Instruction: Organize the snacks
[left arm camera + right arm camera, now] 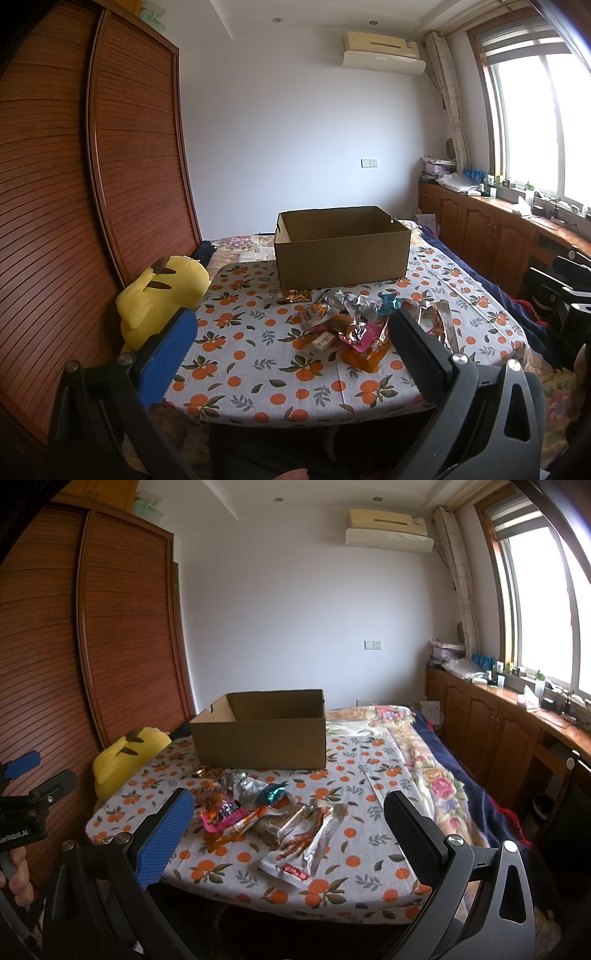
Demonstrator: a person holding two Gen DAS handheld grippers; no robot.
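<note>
A pile of snack packets (351,325) lies on the table with the orange-print cloth (258,354), just in front of an open, empty cardboard box (341,254). In the right wrist view the pile (266,812) and the box (260,731) show again, with a clear packet of chicken feet (303,843) nearest me. My left gripper (291,336) is open and empty, held above the table's near edge. My right gripper (290,816) is open and empty too, also short of the pile. The left gripper's blue finger also shows at the left edge of the right wrist view (22,764).
A yellow plush toy (162,295) sits at the table's left edge against a tall wooden wardrobe (92,184). A bed with a floral blanket (424,760) lies behind and right of the table. Wooden cabinets (498,731) run under the window on the right.
</note>
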